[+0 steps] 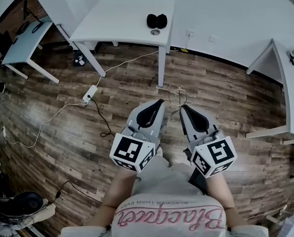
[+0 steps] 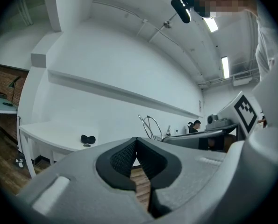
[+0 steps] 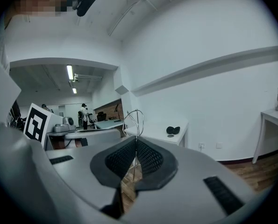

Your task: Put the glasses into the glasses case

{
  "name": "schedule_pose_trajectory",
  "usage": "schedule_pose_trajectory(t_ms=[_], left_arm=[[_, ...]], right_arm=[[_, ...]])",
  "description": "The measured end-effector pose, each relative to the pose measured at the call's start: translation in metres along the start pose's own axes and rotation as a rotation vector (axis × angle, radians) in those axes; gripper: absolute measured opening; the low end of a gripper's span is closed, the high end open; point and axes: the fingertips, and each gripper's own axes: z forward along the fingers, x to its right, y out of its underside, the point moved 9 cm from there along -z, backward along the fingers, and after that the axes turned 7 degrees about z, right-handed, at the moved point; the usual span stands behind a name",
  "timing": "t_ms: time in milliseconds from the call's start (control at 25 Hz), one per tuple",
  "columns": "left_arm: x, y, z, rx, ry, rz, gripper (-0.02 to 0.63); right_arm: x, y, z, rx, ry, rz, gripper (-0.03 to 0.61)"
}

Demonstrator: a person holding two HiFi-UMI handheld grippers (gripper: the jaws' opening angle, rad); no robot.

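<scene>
Thin wire-framed glasses (image 1: pixel 178 98) hang above the wooden floor, pinched at the tip of my right gripper (image 1: pixel 182 107), which is shut on them. In the right gripper view the glasses (image 3: pixel 134 118) rise from between the closed pads of the right gripper (image 3: pixel 136 141). My left gripper (image 1: pixel 161 102) is beside it, shut with nothing in it; its pads meet in the left gripper view (image 2: pixel 136 141), where the glasses (image 2: pixel 151 125) show to the right. The black glasses case (image 1: pixel 156 20) lies open on a white table (image 1: pixel 122 19) well ahead, also in both gripper views (image 2: pixel 88 139) (image 3: pixel 173 130).
A small round object (image 1: pixel 155 32) lies by the case. A power strip (image 1: pixel 90 94) and cables trail over the floor at left. Another white table (image 1: pixel 290 83) stands at right and a pale blue desk (image 1: pixel 25 41) at far left. People stand far off (image 3: pixel 84 115).
</scene>
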Motion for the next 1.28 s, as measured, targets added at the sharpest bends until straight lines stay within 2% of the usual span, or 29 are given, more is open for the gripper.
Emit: schedule_pose_trajectory(t_ms=[240,720,1280], left_arm=[[-0.020,0.002,0.008,0.001,-0.005,-0.001,0.005],[-0.059,0.006,0.045,-0.010,-0.027,-0.020,0.005],[-0.117,0.005,0.133,-0.029,-0.045,-0.011,0.005]], right_arm=[[-0.004,-0.001,0.024,-0.015,-0.005,-0.010,0.015],[0.030,-0.014,0.069,-0.019,-0.019,0.013,0.015],[0.096,-0.043,0.152,-0.037,-0.045,0.011,0.015]])
